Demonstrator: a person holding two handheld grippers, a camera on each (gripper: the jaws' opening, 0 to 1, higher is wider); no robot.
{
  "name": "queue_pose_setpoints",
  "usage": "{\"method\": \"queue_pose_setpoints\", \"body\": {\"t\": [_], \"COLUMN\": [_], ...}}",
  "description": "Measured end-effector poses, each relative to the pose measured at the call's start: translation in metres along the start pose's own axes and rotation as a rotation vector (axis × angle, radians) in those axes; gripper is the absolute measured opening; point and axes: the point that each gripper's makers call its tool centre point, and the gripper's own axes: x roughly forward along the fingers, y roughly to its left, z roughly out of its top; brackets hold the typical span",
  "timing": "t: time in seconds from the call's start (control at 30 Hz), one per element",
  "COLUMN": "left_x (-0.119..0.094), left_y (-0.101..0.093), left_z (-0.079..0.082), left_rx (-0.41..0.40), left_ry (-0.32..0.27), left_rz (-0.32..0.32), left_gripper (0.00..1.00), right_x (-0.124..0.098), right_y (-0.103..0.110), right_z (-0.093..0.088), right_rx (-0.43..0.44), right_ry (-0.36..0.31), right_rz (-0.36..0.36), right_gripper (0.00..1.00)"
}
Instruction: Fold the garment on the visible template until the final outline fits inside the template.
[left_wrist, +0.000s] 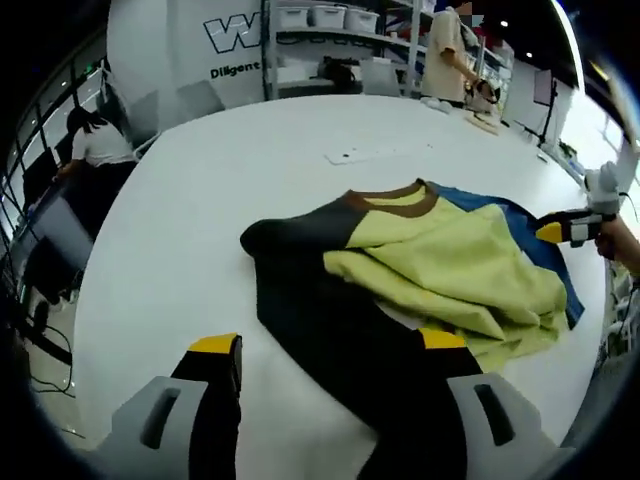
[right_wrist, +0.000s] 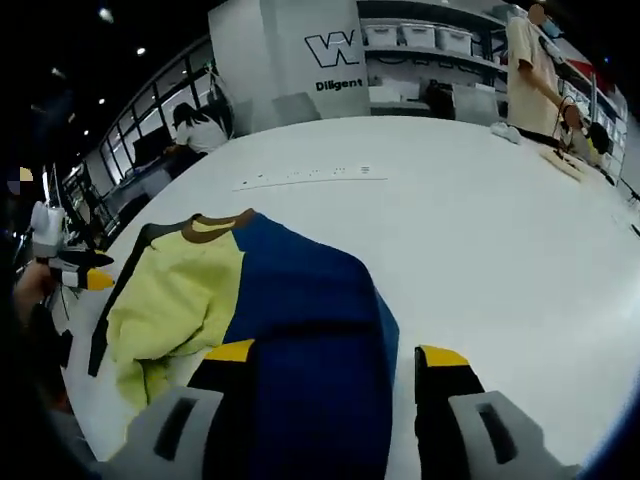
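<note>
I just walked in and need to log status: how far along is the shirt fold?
Partly folded: the shirt's yellow part is bunched over its middle. Neither the left gripper nor the right gripper holds cloth; both are open. Left: flatten and fold to a compact outline.

The garment's (left_wrist: 400, 300) near black part runs behind the left gripper's (left_wrist: 330, 345) right finger (left_wrist: 440, 400) and off the picture's bottom. In the right gripper view its blue panel (right_wrist: 300, 330) passes between the fingers (right_wrist: 225, 400) and is cut off below. The wall lettering (right_wrist: 335, 50) is cropped.
</note>
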Motion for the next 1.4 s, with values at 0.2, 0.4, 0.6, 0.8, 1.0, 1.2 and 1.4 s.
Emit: {"method": "queue_pose_setpoints", "body": {"t": [0.2, 0.4, 0.6, 0.8, 1.0, 1.2, 1.4], "left_x": [-0.006, -0.006, -0.010, -0.013, -0.013, -0.016, -0.016], "left_y": [-0.007, -0.012, -0.017, -0.026, -0.032, -0.032, -0.031], "left_z": [-0.010, -0.032, -0.042, -0.051, -0.060, -0.063, -0.065], "left_rx": [-0.010, -0.034, -0.047, -0.078, -0.109, -0.081, -0.091], "left_ry": [-0.003, 0.032, 0.038, 0.046, 0.055, 0.057, 0.030], "left_rz": [0.005, -0.020, -0.023, -0.044, -0.061, -0.052, -0.045], "left_gripper": [0.64, 0.59, 0.52, 0.46, 0.42, 0.30, 0.08], "right_x": [-0.006, -0.016, -0.025, -0.033, -0.037, -0.040, -0.048], "right_y": [0.005, 0.004, 0.005, 0.003, 0.002, 0.000, -0.006], "right_z": [-0.010, -0.021, -0.030, -0.041, -0.051, -0.058, -0.067], "right_rx": [-0.009, -0.011, -0.003, -0.005, -0.004, -0.016, -0.026], "right_ry": [-0.004, 0.017, 0.028, 0.030, 0.046, 0.064, 0.109], "right_rz": [0.015, 0.010, 0.009, -0.015, -0.034, -0.045, -0.118], "right_gripper": [0.60, 0.59, 0.53, 0.48, 0.46, 0.39, 0.18]}}
